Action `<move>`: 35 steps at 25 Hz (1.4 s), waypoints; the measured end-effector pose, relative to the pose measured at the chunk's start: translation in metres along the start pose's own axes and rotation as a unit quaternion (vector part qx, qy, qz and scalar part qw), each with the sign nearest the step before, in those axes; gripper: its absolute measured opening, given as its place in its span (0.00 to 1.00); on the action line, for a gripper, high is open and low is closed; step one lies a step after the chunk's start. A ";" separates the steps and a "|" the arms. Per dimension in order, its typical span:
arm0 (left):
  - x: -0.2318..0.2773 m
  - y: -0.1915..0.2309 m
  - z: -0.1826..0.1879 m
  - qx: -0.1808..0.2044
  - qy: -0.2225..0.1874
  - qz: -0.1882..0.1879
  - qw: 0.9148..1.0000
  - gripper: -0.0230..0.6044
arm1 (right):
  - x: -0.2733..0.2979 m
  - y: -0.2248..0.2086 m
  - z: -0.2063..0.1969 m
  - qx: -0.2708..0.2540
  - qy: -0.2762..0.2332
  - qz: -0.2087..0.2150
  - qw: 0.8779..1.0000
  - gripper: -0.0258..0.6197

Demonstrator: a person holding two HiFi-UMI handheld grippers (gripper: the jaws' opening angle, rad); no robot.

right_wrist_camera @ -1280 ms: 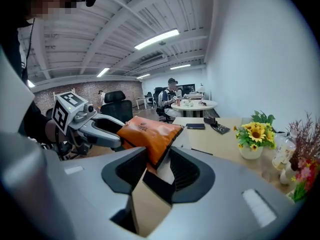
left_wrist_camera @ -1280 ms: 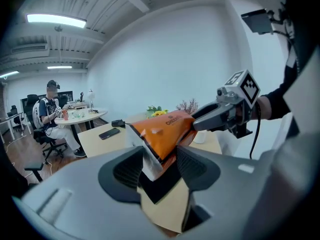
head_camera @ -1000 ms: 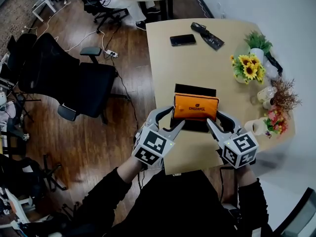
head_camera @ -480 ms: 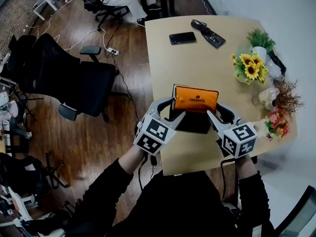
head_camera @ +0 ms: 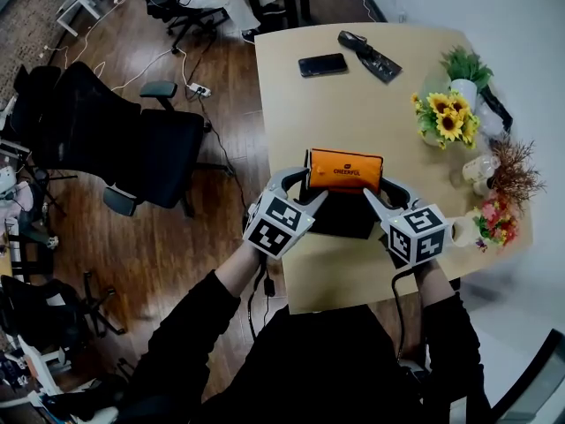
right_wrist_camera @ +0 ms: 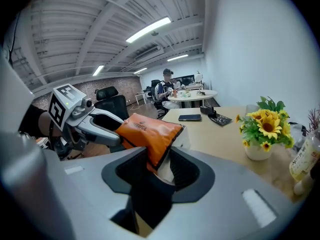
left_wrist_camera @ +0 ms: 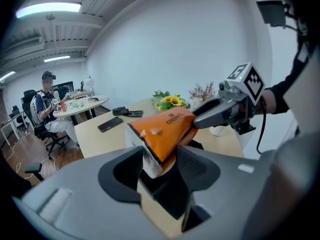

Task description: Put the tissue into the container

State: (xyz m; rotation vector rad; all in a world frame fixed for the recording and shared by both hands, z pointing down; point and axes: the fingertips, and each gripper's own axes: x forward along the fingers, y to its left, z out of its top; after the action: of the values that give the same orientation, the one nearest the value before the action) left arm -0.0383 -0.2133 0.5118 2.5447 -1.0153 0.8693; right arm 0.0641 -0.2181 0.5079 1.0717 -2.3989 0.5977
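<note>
An orange tissue pack (head_camera: 344,170) hangs level over a black open container (head_camera: 340,221) near the table's front edge. My left gripper (head_camera: 305,190) is shut on the pack's left end, and my right gripper (head_camera: 381,193) is shut on its right end. In the left gripper view the pack (left_wrist_camera: 167,129) sticks out from between the jaws of the left gripper (left_wrist_camera: 159,166), with the container (left_wrist_camera: 166,191) dark below it. In the right gripper view the right gripper (right_wrist_camera: 159,169) pinches the pack (right_wrist_camera: 147,131), and the left gripper (right_wrist_camera: 95,124) holds the far end.
On the wooden table (head_camera: 353,113) lie a phone (head_camera: 322,64) and a black case (head_camera: 371,57) at the far side. Sunflowers (head_camera: 441,117), a green plant (head_camera: 463,69) and a white cup (head_camera: 461,230) line the right edge. Office chairs (head_camera: 132,144) stand to the left.
Both grippers have carried the tissue pack a little away from me and lower, closer over the black container. The grip on both ends looks the same.
</note>
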 end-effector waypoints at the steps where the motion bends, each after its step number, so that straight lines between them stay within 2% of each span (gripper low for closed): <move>1: 0.002 0.001 -0.002 0.001 0.003 0.000 1.000 0.34 | 0.002 -0.001 -0.002 0.001 0.003 0.000 1.000 0.27; 16: 0.036 0.004 -0.030 0.015 0.049 -0.017 0.999 0.34 | 0.029 -0.015 -0.039 0.020 0.047 -0.003 0.999 0.27; 22: 0.043 0.008 -0.042 0.018 0.076 -0.022 0.997 0.34 | 0.036 -0.012 -0.044 -0.004 0.064 -0.008 0.998 0.27; 26: 0.044 0.005 -0.042 0.020 0.086 -0.030 0.996 0.34 | 0.033 -0.012 -0.046 0.000 0.074 -0.015 0.997 0.27; 35: 0.052 0.004 -0.052 0.032 0.141 -0.054 0.988 0.33 | 0.041 -0.018 -0.059 0.018 0.137 -0.007 0.990 0.27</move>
State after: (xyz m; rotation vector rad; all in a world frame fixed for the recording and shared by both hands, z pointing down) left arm -0.0334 -0.2213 0.5848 2.4106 -0.7680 1.2045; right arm 0.0660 -0.2201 0.5820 0.9527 -2.1476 0.7348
